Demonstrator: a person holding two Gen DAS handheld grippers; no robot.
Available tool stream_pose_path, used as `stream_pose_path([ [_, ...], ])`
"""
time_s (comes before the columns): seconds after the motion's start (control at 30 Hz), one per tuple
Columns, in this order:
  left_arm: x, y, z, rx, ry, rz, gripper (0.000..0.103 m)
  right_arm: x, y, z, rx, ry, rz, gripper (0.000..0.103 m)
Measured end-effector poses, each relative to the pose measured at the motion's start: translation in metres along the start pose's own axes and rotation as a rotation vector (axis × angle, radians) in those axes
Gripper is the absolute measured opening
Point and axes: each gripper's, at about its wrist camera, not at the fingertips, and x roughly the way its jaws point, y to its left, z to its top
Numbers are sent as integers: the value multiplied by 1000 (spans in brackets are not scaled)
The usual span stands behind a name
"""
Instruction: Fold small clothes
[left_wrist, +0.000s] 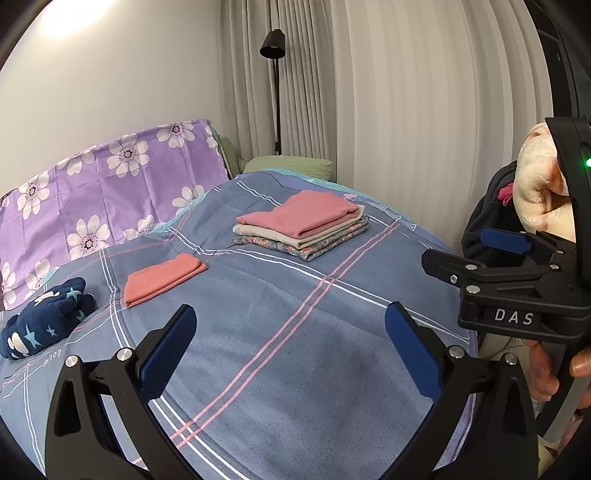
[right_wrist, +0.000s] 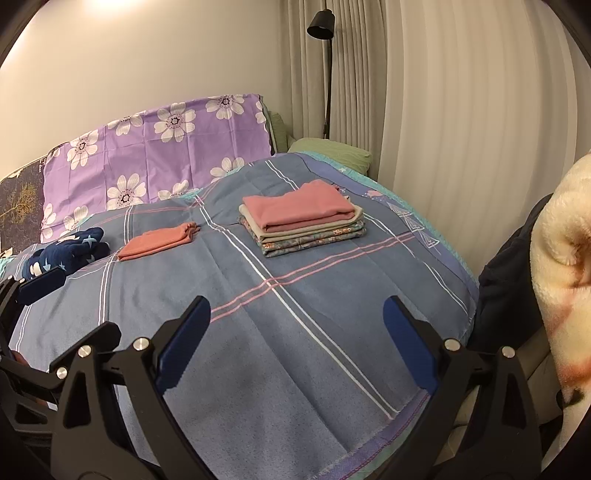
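Both jaws spread, empty: left gripper (left_wrist: 290, 334), right gripper (right_wrist: 297, 321). Folded stack (right_wrist: 303, 218) and salmon piece (right_wrist: 157, 242) lie apart on bed (right_wrist: 258, 332)

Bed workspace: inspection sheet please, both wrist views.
Surface: blue plaid bedspread, bare in front.
Job's things: folded stack, pink piece on top; folded coral piece apart on its left; navy star garment bunched.
Clutter: cream fleece at right.
Grippers: left gripper open, empty; right gripper open, empty.
Cables: nothing seen.
Surroundings: purple floral pillow, black floor lamp, curtains.
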Motion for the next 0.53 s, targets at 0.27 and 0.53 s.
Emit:
stream_pose_path([
  [0.27, 2, -2, -1, 7, 7, -3, 102, 3, -3, -3, 16, 10, 9, 96],
  [0.53, 2, -3, -2, 4, 7, 3, 102, 3, -1, -4, 6, 7, 11, 96],
])
